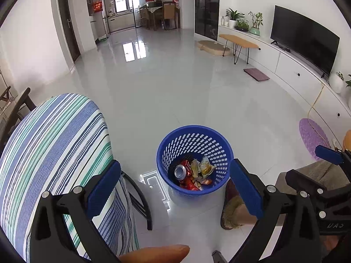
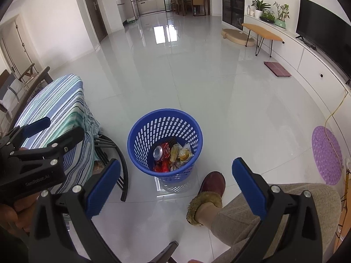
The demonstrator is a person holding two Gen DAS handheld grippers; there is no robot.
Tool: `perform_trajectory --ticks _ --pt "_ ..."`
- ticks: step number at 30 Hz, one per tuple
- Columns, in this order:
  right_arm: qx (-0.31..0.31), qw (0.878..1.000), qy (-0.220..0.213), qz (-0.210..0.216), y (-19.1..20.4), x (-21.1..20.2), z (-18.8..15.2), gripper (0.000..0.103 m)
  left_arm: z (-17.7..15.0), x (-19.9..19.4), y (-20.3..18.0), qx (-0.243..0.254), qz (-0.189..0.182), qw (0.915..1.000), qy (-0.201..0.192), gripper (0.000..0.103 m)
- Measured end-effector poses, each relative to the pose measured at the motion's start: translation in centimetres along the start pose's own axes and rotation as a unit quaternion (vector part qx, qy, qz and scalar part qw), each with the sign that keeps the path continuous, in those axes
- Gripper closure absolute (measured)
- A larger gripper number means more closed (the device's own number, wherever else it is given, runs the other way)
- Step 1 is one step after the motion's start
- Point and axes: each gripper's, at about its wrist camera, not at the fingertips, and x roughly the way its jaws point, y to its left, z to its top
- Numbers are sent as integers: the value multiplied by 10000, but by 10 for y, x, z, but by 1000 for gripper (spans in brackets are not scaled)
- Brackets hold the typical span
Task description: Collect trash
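A blue perforated waste basket (image 1: pixel 194 131) stands on the white tile floor, also in the right wrist view (image 2: pixel 164 115). Inside lie a silver-topped drink can (image 1: pixel 181 171), red snack wrappers (image 1: pixel 190 184) and yellow-gold wrappers (image 1: pixel 205 166); the right wrist view shows the can (image 2: pixel 158 152) too. My left gripper (image 1: pixel 175 188) is open and empty, above and in front of the basket. My right gripper (image 2: pixel 176 184) is open and empty, just to its right. Each gripper also appears at the edge of the other view.
A small table with a striped blue-green cloth (image 1: pixel 54 153) stands left of the basket, on dark curved legs (image 2: pixel 121 164). The person's slippered foot (image 2: pixel 210 188) is to the basket's right. A purple mat (image 2: pixel 326 155), a yellow cable, a TV cabinet and a small wooden bench (image 1: pixel 239 41) are on the right.
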Motion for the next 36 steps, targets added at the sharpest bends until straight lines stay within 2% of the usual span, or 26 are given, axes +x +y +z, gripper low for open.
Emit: perform_trajectory --ticks 36 --pt "-122 9999 91 -15 6 4 2 5 -6 3 3 -82 50 9999 57 5"
